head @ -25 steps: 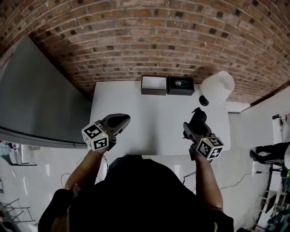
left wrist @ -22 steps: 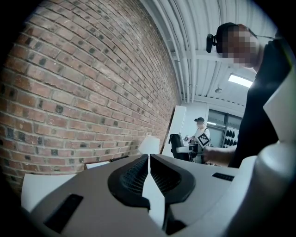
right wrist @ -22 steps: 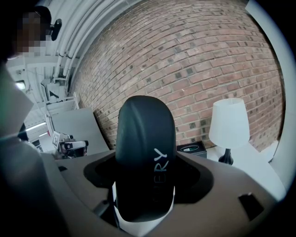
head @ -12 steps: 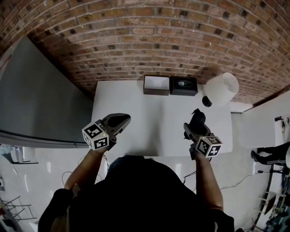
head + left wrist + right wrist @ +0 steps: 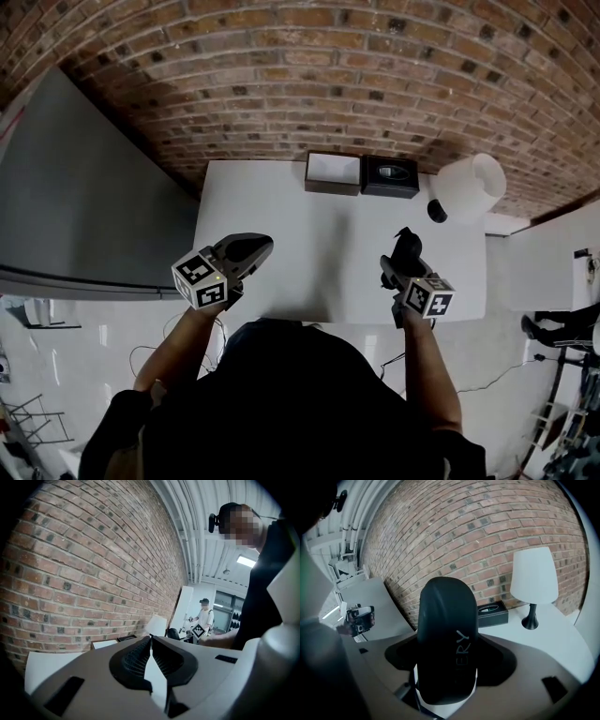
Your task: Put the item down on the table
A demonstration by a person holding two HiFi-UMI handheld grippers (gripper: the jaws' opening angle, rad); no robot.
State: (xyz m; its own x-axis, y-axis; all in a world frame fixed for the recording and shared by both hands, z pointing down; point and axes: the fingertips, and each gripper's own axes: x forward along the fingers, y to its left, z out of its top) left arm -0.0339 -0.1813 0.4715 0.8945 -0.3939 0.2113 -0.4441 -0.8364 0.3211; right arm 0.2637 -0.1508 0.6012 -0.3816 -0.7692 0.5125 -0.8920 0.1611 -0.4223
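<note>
Driving this one remotely, here's how it sits, starting closest to me. The right gripper (image 5: 405, 255) is clamped on the item (image 5: 446, 630), a smooth, black, rounded thing shaped a bit like a fat capsule. It has pale lettering down its face (I can only read part of it) and a white band at its lower end. The jaws are spread wide to take it, so it's a chunky grab rather than a pinch. The left gripper (image 5: 151, 641) is closed with nothing in it, its ribbed dark pads meeting at the tips, and it hangs over the near left of the table (image 5: 309, 244).

The item looks to be up in the air over the near right part of the table, not set down yet. So I'd call this the carry stage, just ahead of the lowering. Next move as I see it: bring the right gripper down until the item's underside meets the tabletop, then let go. With that rounded shell I'd guess it could roll or tip if released early.

The tabletop is plain matte white, with plenty of bare surface below the gripper. At the far edge there's an open box (image 5: 333, 172) with a pale inside, touching or just beside a black box (image 5: 390, 175). To the right of them stands a lamp (image 5: 473, 186) with a white shade and dark base. A rough red brick wall (image 5: 300, 84) is behind all that.
</note>
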